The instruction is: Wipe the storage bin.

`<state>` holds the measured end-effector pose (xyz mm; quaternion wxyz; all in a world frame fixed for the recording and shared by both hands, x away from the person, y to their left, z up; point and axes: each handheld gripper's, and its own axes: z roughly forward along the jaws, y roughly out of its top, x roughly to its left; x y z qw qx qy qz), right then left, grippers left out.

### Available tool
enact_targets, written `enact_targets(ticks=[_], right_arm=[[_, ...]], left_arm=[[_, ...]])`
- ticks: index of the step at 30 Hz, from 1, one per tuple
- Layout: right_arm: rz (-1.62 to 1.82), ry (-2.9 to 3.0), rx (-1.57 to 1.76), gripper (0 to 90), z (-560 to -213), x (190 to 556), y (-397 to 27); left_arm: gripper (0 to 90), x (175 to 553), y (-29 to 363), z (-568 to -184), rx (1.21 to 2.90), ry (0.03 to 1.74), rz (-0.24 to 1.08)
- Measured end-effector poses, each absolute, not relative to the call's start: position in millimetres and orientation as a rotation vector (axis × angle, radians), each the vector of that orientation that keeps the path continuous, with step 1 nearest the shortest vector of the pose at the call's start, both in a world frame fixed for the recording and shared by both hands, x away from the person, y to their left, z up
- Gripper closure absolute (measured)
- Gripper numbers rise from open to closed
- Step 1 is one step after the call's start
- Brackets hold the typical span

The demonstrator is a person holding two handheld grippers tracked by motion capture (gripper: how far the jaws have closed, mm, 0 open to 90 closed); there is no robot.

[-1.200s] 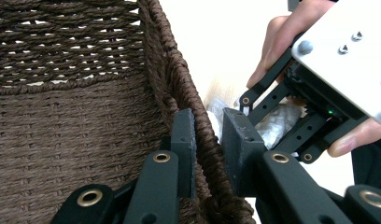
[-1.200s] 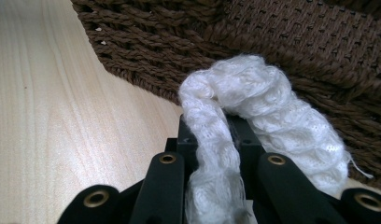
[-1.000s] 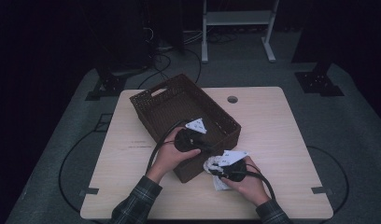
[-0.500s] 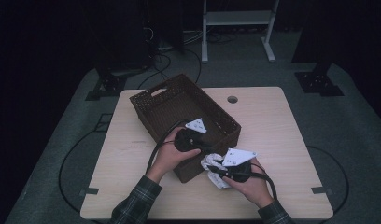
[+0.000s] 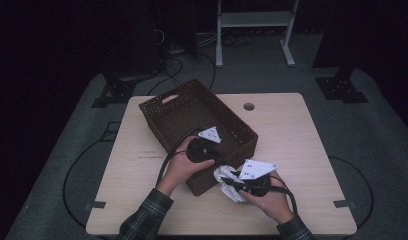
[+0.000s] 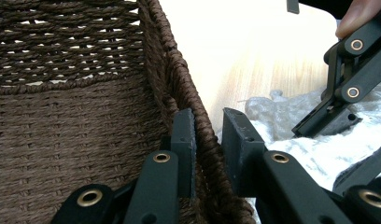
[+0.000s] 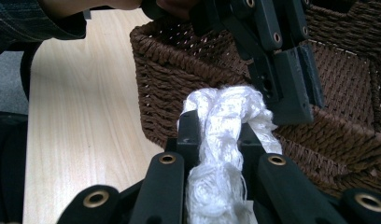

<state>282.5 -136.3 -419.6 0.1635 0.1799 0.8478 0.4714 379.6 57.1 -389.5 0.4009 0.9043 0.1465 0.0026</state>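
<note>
We see the left tongs [image 6: 208, 135] clamped on the near rim of the brown woven basket [image 5: 192, 112], mid-surface. The right tongs [image 7: 219, 128] grip a white cloth [image 7: 223, 140] just outside it, toward the surface's near edge.

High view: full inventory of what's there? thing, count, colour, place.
basket: 1, dark brown woven, left-centre of table, angled
cloth: 1, white, crumpled, off the basket's near corner
table: 1, light wood, round hole near far edge
stand: 1, white, on the floor behind the table
left tongs: 1, black, shut on the basket's near rim
right tongs: 1, black, shut on the cloth
hands: 2, plaid sleeves, from the bottom edge
</note>
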Motion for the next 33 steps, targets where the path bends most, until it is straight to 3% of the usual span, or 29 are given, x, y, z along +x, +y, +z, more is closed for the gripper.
enact_targets(ticks=[25,33], right_arm=[[1.131,2.603,0.587,77.3,-475,306,-115],[1.178,2.572,0.547,77.2,-463,299,-114]], left_arm=[[74.3,379,57,-390,2.283,0.368,0.014],[74.3,379,57,-390,2.282,0.374,0.012]])
